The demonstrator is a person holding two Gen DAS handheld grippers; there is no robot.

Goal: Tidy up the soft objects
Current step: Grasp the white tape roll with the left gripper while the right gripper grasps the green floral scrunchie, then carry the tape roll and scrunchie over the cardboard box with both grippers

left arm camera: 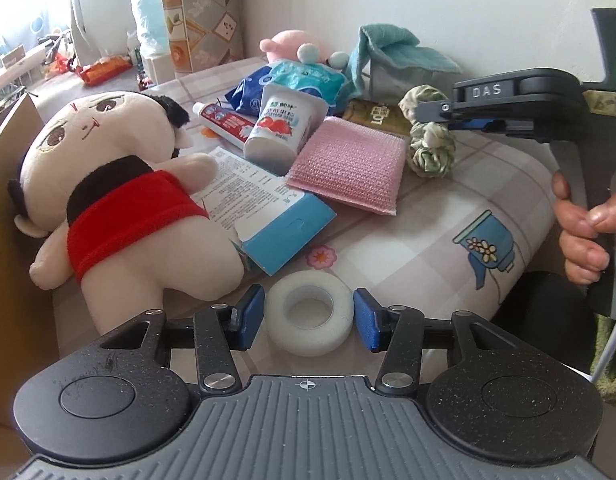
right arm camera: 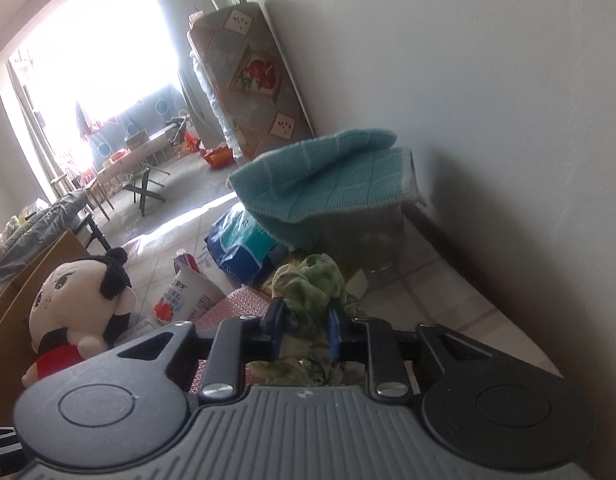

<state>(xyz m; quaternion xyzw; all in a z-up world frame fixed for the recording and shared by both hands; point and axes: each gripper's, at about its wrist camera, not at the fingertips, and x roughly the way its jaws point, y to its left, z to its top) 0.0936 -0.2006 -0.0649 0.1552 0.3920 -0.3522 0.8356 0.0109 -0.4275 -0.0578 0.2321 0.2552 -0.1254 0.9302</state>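
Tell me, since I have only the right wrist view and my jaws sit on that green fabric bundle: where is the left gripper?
Observer: The left gripper hangs low over the near edge of the table, with a white tape roll between its open jaws; neither blue pad touches the roll.
Operator: Is my green bundle clear of the table?
Observer: The left wrist view shows the green scrunchie pinched by the right gripper; its lower part hangs level with the pink sponge pad, so I cannot tell whether it has left the table.
Operator: Anything soft behind the teal towel?
Observer: Yes, a pink plush toy lies left of the teal towel.
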